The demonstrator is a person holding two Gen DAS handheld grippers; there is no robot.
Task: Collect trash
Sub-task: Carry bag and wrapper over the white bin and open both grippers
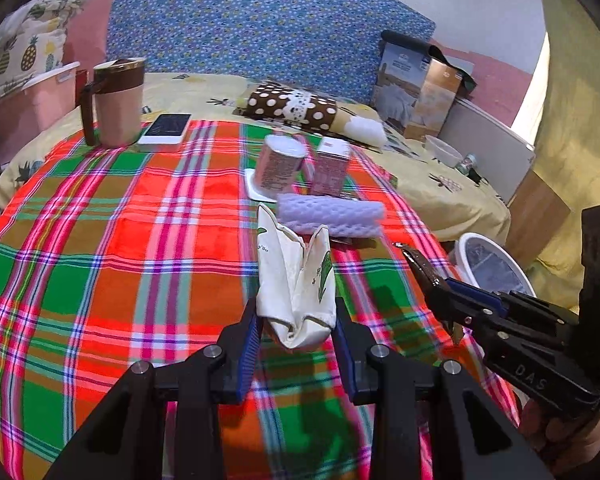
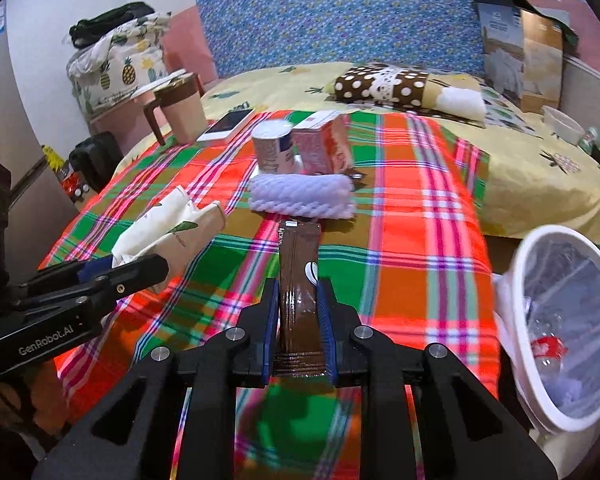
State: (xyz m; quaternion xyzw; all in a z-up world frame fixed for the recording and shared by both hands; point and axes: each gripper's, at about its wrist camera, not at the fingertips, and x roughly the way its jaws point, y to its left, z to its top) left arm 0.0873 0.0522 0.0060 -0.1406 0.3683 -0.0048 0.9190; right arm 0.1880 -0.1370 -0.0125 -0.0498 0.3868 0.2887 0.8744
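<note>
Plaid cloth (image 1: pixel 100 240) covers bed; left claw (image 1: pixel 296 320) grips carton (image 1: pixel 296 276), right claw (image 2: pixel 298 312) wrapper (image 2: pixel 298 264).

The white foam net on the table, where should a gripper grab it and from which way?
Grab the white foam net across its middle, coming down from above. It lies flat like a roll, its long side facing the grippers, so the short way across probably fits between the fingers. A can and a pink carton stand close behind it, so coming from the near side avoids bumping them.
</note>
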